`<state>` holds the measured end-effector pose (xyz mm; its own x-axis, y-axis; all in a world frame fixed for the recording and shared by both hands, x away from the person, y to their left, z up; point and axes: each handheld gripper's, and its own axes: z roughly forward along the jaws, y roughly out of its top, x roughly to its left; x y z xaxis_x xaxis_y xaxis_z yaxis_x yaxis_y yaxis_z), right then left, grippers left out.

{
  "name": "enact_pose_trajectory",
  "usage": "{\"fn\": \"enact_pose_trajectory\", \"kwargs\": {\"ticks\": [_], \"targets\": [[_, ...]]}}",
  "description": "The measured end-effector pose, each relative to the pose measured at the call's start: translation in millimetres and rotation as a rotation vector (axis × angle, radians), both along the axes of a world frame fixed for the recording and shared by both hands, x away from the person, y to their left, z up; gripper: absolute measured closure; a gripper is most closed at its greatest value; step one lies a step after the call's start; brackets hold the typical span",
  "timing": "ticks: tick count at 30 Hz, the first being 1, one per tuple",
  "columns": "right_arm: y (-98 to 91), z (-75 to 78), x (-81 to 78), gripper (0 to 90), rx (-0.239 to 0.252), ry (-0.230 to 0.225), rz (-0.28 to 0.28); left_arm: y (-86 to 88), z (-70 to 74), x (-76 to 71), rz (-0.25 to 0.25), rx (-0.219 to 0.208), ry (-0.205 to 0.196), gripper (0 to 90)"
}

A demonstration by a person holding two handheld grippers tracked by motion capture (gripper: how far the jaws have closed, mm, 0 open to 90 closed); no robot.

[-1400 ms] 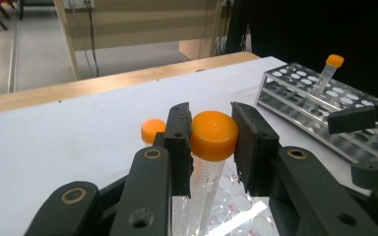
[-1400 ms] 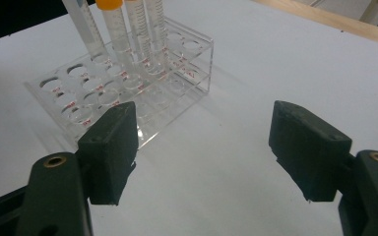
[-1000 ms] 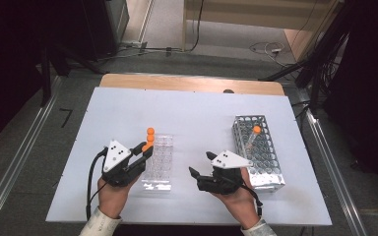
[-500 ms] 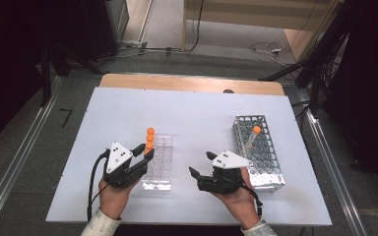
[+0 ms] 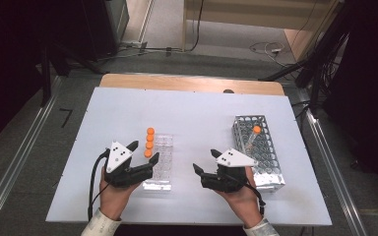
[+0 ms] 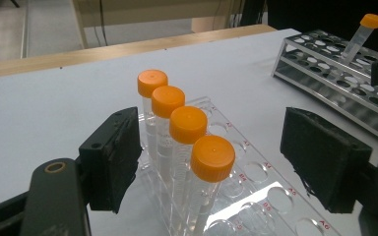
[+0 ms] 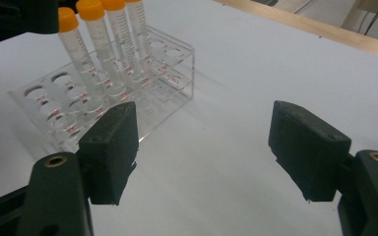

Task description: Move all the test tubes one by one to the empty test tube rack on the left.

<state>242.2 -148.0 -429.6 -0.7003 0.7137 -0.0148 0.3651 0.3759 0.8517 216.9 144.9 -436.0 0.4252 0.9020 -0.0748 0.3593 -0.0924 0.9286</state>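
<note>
While the left gripper (image 6: 211, 162), jaws just opening, straddles without pressing the nearest upright orange-capped tube (image 6: 209, 169) at lower centre, the open, empty right gripper (image 5: 204, 172) sits farther right.

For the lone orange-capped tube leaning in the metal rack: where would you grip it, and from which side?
Grip the tube just below its orange cap, coming from above, probably with the right gripper, whose jaws stand open and empty. The tube leans in the metal rack, so only its upper part stands clear; tilt the jaws to match.
</note>
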Motion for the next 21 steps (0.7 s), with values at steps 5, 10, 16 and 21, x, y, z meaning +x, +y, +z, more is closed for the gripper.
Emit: {"fn": "enact_pose_trajectory", "kwargs": {"ticks": [5,10,16,21], "targets": [[-11.0,5.3,4.4,25.7,0.014,-0.011,-0.038,0.1,0.0,-0.2,0.002,0.007,-0.006,21.4],[-31.1,14.2,11.3,25.8,0.025,-0.037,-0.116,0.2,0.6,0.1,-0.011,-0.009,-0.001,20.4],[-60.1,21.5,22.3,25.7,0.017,-0.07,-0.209,-0.1,1.5,-0.3,-0.022,-0.025,0.001,20.4],[-83.0,20.9,32.7,25.8,0.03,-0.07,-0.281,-0.5,2.7,-1.1,-0.031,-0.033,-0.001,20.3]]}}
